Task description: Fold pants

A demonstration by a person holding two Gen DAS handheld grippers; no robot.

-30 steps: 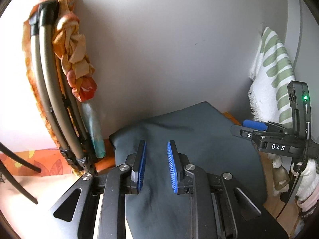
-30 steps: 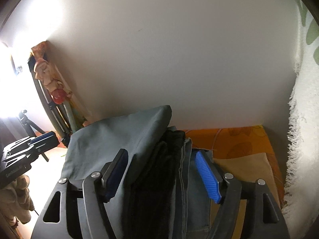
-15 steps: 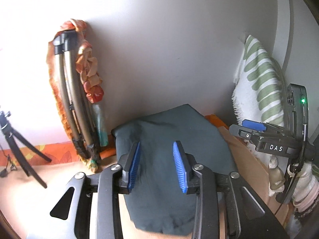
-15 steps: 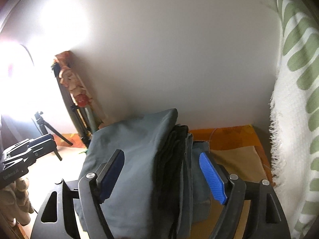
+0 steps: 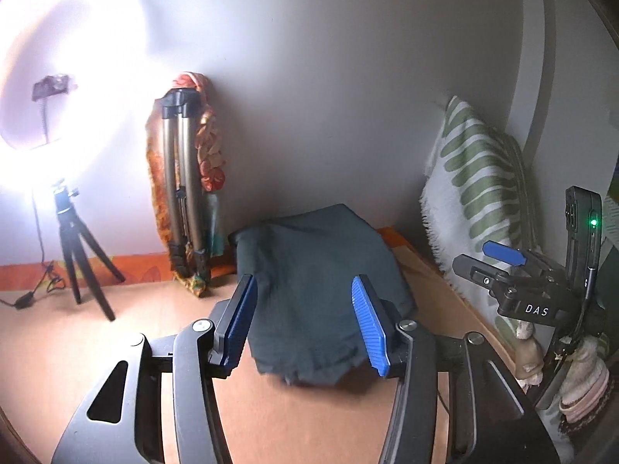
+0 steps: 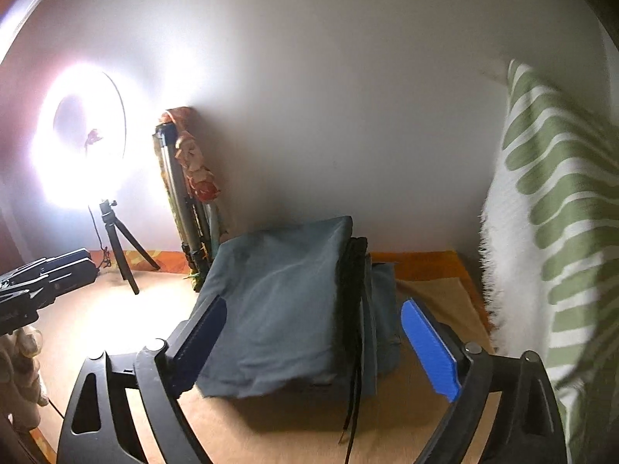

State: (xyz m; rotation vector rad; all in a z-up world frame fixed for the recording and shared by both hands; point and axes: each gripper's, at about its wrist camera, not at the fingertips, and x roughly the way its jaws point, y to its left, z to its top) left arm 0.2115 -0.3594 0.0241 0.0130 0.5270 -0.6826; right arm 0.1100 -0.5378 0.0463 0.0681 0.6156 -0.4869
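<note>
Item 1, pants (image 5: 317,286): dark grey-green, folded into a thick rectangular bundle, lying flat on the tan table (image 5: 116,348) against the pale wall (image 5: 348,77). From my right tool's view the pants (image 6: 271,301) sit on top of a small stack, with a black garment (image 6: 354,290) and a blue-grey one (image 6: 383,309) showing at the stack's right edge. A dark cord hangs off the front of the stack.

Item 2, my left gripper (image 5: 305,324): blue pads, jaws opening, about half spread. The pants lie beyond and between the pads; nothing is pinched.

Item 3, my right gripper (image 6: 313,344): jaws opening, nearly at full spread, framing the stack without touching it. Nothing held. It also shows at the right edge of the left view (image 5: 514,266), green light lit.

Item 4, folded tripod (image 5: 182,193): leaning upright against the wall, left of the pants, with patterned orange cloth (image 5: 209,154) draped on it.

Item 5, ring light (image 6: 81,135): lit, on a small black stand (image 5: 77,247), far left on the table.

Item 6, towel (image 6: 553,232): white with green stripes, hanging at the right, fringed edge near the stack.
</note>
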